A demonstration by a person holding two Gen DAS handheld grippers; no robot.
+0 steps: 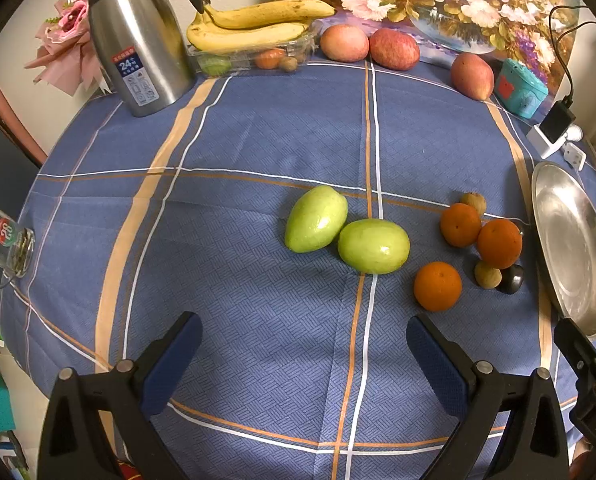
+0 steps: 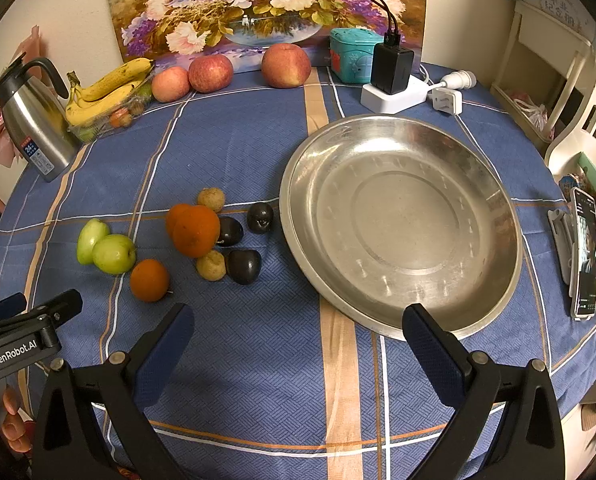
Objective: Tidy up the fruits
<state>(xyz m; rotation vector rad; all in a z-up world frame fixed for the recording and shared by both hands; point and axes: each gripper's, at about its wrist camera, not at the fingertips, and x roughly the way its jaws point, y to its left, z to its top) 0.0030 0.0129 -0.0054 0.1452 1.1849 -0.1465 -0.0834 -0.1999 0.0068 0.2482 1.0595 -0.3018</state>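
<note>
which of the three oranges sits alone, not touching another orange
The orange nearest the grippers, just right of the green fruits. It lies apart on the cloth, while the other two oranges press together farther back, beside the dark plums.

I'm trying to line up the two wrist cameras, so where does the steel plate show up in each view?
Left wrist view: the steel plate sits at the far right edge, seen obliquely and partly cut off, right of the oranges.
Right wrist view: the steel plate fills the centre-right, empty, ahead of the open right gripper.
Shared landmark: the lone orange nearest the grippers, beside the two green fruits.
</note>
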